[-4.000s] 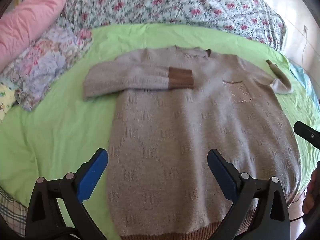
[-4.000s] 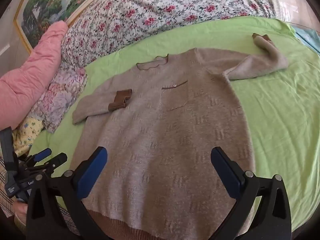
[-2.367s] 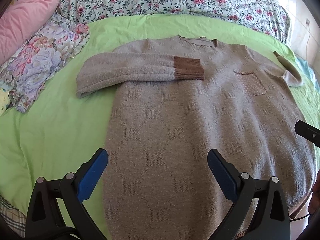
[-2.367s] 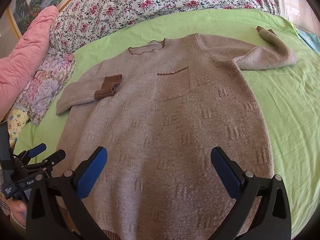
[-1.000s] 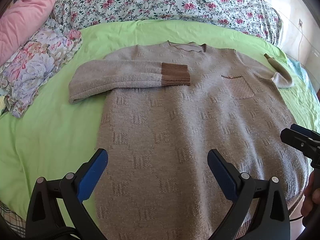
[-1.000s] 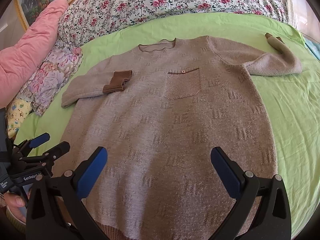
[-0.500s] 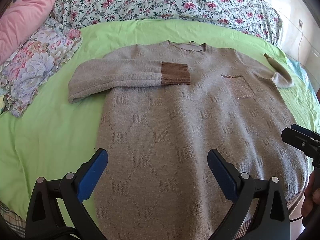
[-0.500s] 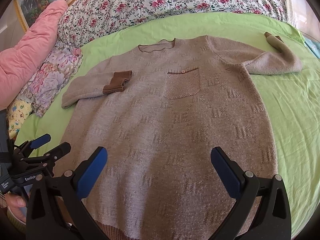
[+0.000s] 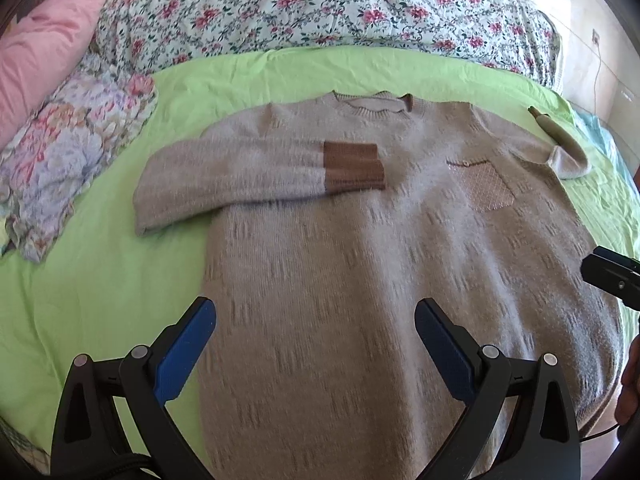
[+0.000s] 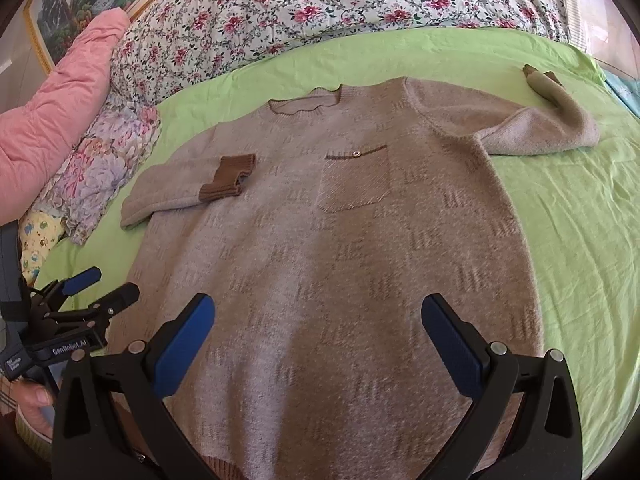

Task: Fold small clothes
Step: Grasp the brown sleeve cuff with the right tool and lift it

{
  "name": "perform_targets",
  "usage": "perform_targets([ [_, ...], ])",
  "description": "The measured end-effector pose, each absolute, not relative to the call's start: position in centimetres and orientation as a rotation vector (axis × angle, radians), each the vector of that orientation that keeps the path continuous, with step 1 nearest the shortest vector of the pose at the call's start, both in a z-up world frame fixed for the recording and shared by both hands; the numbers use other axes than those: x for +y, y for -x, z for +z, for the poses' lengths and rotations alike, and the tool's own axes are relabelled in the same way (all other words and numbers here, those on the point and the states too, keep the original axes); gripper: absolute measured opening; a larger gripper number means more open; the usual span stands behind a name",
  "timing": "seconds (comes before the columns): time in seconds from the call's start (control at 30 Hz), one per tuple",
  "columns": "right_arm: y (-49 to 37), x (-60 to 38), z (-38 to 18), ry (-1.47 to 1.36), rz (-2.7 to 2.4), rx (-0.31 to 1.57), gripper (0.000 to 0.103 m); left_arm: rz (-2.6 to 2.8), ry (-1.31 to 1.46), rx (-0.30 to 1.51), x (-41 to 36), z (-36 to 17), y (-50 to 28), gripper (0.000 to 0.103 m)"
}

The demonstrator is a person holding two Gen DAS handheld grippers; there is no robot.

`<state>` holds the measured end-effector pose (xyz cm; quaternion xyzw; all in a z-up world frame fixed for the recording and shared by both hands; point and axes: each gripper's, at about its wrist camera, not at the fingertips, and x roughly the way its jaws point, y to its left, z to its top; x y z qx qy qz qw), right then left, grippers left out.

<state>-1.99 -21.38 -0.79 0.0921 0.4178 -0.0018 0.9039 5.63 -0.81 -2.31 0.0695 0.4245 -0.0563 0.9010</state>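
Observation:
A beige knit sweater [image 9: 360, 264] lies flat, front up, on the green bed sheet [image 9: 80, 288]; it also shows in the right wrist view [image 10: 340, 260]. Its left sleeve is folded across the chest, with the brown cuff [image 9: 352, 166] on the body. Its right sleeve [image 10: 536, 128] lies out to the side, bent back. My left gripper [image 9: 314, 344] is open and empty above the sweater's lower part. My right gripper [image 10: 318, 340] is open and empty above the lower part too. The left gripper also shows in the right wrist view [image 10: 92, 292].
A floral quilt [image 9: 320, 4] lies across the back of the bed. A pink duvet [image 10: 48, 120] and folded floral clothes [image 9: 68, 160] sit at the left. Bare green sheet [image 10: 580, 240] lies right of the sweater.
Both grippers have drifted slightly over the sweater's lower part. The sweater itself has not moved, and both stay open.

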Motion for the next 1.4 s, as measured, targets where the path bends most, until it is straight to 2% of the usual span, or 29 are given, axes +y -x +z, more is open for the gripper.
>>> perform_targets([
  [0.37,-1.1,-29.8,2.0,-0.249,-0.109,0.780,0.102,-0.161,-0.163,0.864,-2.5,-1.2,-10.2,0.100],
  [0.43,-2.2,-32.1,3.2,-0.237,-0.152,0.750,0.098,-0.168,-0.162,0.860,-2.8,-1.0,-11.1,0.100],
  [0.6,-7.0,-39.5,6.3,-0.235,-0.272,0.705,0.073,-0.184,-0.154,0.859,-3.4,-0.7,-13.3,0.100],
  [0.77,-13.4,-45.5,7.9,-0.182,-0.372,0.712,0.073,-0.202,-0.127,0.868,-4.0,-0.5,-16.6,0.100],
  [0.97,-20.3,-51.1,5.8,-0.160,-0.458,0.806,0.070,-0.225,-0.103,0.889,-4.9,-1.3,-21.3,0.100],
  [1.07,-22.7,-53.0,3.2,-0.130,-0.494,0.900,0.061,-0.236,-0.097,0.915,-5.3,-2.4,-23.2,0.100],
  [1.13,-23.2,-53.8,1.7,-0.125,-0.519,0.940,0.049,-0.241,-0.107,0.925,-5.5,-3.2,-24.2,0.100],
  [1.2,-22.4,-54.2,1.6,-0.139,-0.532,0.922,0.023,-0.244,-0.129,0.935,-5.4,-4.2,-24.7,0.100],
  [1.27,-21.5,-53.6,2.4,-0.160,-0.495,0.880,0.011,-0.252,-0.144,0.950,-5.0,-5.0,-24.8,0.100],
  [1.4,-19.8,-48.5,5.2,-0.162,-0.304,0.783,0.010,-0.261,-0.133,0.949,-4.0,-5.1,-23.6,0.100],
])
